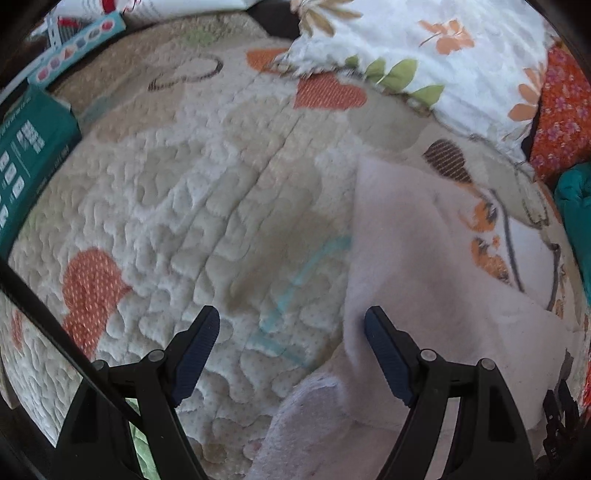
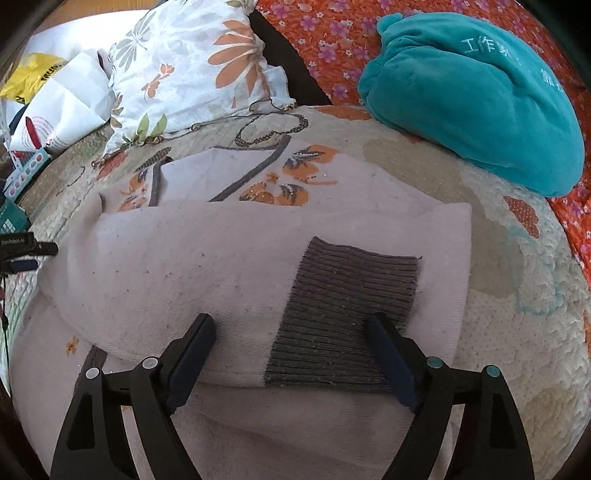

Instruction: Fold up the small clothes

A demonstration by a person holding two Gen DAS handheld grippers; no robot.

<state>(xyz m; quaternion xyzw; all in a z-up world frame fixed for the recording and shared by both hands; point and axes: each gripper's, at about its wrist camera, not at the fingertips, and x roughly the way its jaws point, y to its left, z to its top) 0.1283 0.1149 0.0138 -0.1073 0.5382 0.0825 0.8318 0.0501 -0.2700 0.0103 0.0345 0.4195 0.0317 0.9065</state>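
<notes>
Your pale pink sweater point(image 2: 236, 266) lies on the quilted bedspread point(image 1: 207, 206), with one sleeve folded across its body so the grey ribbed cuff point(image 2: 343, 314) rests on top, just ahead of your right claw point(image 2: 291, 350). That claw is spread wide and holds nothing, one finger on each side of the cuff. The orange flower print point(image 2: 291, 184) on the sweater's front shows beyond the folded sleeve.

Your left claw point(image 1: 291, 350) is also wide and holds nothing. It is over the sweater's left edge: its right finger is above pink cloth point(image 1: 424, 277), its left finger above bare quilt.

To the left of the sweater the quilt runs open up to a teal box point(image 1: 29, 155) and a strip of paints point(image 1: 74, 48) at the bed's edge. Past the sweater's far edge a floral pillow point(image 2: 192, 70) rests on the quilt. On the far right a teal bundle with white characters point(image 2: 476, 99) lies on the quilt's edge against an orange flowered cloth point(image 2: 332, 33). White papers point(image 2: 70, 99) and a yellow bag point(image 2: 33, 74) sit beside the pillow.
</notes>
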